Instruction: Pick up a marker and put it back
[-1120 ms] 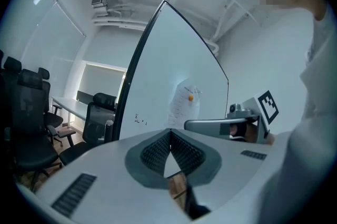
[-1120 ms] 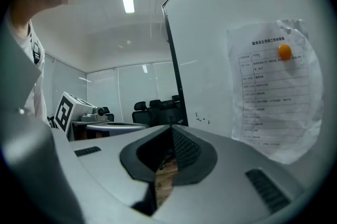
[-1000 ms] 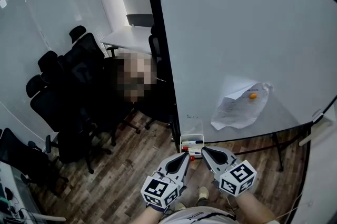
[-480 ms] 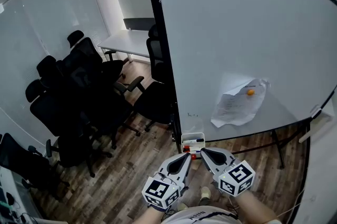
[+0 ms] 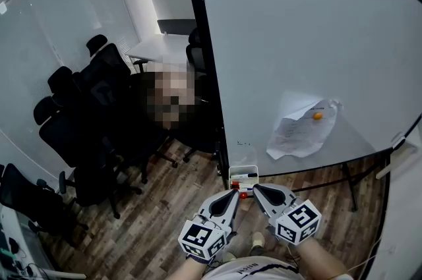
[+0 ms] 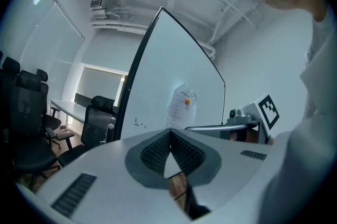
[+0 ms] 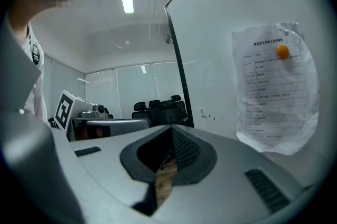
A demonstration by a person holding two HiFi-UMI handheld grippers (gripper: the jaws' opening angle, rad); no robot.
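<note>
At the left of the head view, black office chairs (image 5: 86,107) crowd together on the wood floor (image 5: 165,219), with a white table (image 5: 158,47) behind them at upper centre-left. A tall whiteboard (image 5: 297,41) in a black frame fills the centre and right of the frame.

At bottom centre, the left gripper (image 5: 235,192) points up toward the board's lower edge. Seen from its own camera, its jaws are pressed together with nothing between them. Just above its tip, a small white tray (image 5: 242,169) sits at the foot of the board. The markers (image 5: 242,176) lie in this tray, one with a dark cap and something red below it, and neither tool grasps them.

Right beside it, the right gripper (image 5: 255,187) is clenched too. Its ribbed pads meet and it is empty, with its tip just under the tray.

Further right, a crinkled sheet of paper (image 5: 297,137) hangs on the board under an orange magnet (image 5: 318,116). The same printed sheet shows at the right of the right gripper view.
</note>
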